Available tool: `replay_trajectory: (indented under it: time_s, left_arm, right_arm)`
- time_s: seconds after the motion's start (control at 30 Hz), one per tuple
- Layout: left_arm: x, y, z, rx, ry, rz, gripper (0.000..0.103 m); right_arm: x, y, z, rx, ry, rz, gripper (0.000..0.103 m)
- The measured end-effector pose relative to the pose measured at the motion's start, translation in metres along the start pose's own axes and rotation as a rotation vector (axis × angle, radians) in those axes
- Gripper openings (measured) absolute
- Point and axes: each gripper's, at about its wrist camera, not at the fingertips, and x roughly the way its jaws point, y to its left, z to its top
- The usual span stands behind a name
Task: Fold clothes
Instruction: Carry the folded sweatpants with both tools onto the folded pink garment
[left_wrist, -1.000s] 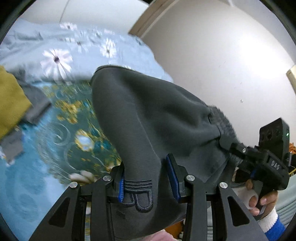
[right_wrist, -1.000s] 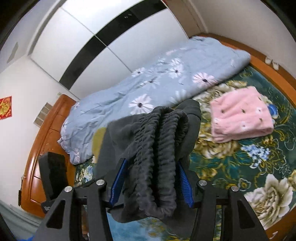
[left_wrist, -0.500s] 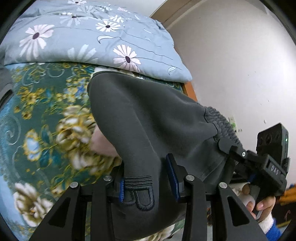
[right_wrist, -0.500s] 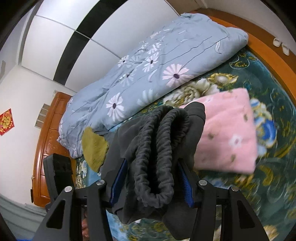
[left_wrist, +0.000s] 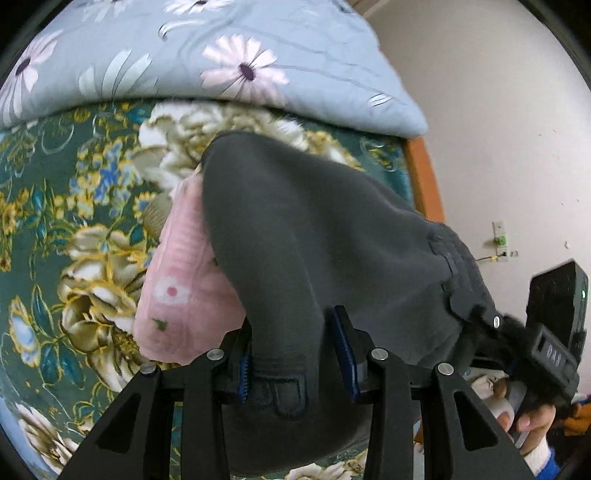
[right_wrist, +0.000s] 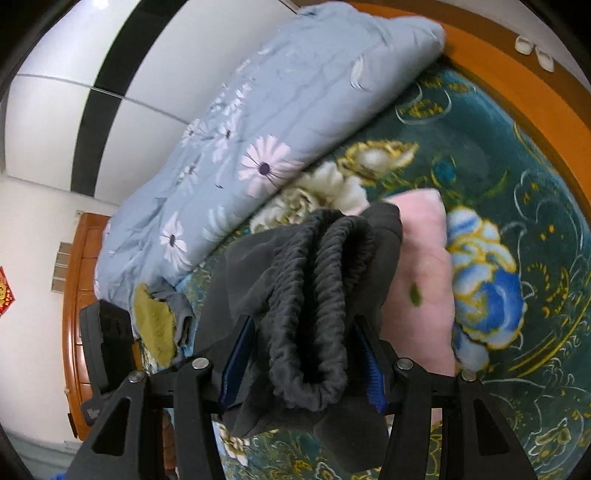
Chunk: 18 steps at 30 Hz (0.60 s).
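Observation:
A folded dark grey garment (left_wrist: 317, 240) hangs between both grippers above the bed. My left gripper (left_wrist: 293, 358) is shut on one end of it, where a small stitched loop shows. My right gripper (right_wrist: 301, 354) is shut on the other end, the bunched elastic waistband (right_wrist: 317, 295). In the left wrist view the right gripper (left_wrist: 517, 332) and the hand that holds it appear at the lower right. Under the grey garment lies a folded pink garment (left_wrist: 181, 291) (right_wrist: 421, 280), partly hidden by it.
The bed has a teal floral blanket (right_wrist: 498, 177) and a light blue daisy quilt (left_wrist: 221, 51) (right_wrist: 280, 110) along its far side. An olive garment (right_wrist: 155, 325) lies at the left. An orange wooden bed frame (right_wrist: 517, 74) borders the blanket, with white slippers (right_wrist: 532, 48) beyond.
Both grippers have carried the grey garment across and down, toward the bed's edge by the wall. It now hangs over the pink garment, which looks much nearer.

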Motion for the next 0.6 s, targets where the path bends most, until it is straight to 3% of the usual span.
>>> replay_trajectory:
  time_s: [0.1, 0.3, 0.4, 0.5, 0.6]
  left_arm:
    - [0.004, 0.004, 0.007, -0.008, 0.005, -0.013, 0.039]
    - [-0.001, -0.008, 0.023, 0.068, -0.015, -0.005, 0.039]
    - [0.008, 0.009, 0.026, 0.027, 0.003, 0.017, 0.040]
    - [0.005, 0.022, 0.025, -0.029, 0.001, -0.012, 0.040]
    - [-0.022, 0.027, 0.016, -0.040, -0.063, -0.026, 0.040]
  right_arm:
    - [0.009, -0.014, -0.006, 0.016, 0.003, -0.025, 0.057]
    - [0.016, -0.036, -0.015, 0.125, -0.022, -0.008, 0.058]
    - [0.020, -0.032, -0.011, 0.124, -0.010, -0.022, 0.060]
    - [0.010, -0.025, -0.009, 0.086, 0.000, -0.017, 0.060]
    - [-0.018, -0.024, -0.008, 0.063, -0.060, -0.040, 0.059]
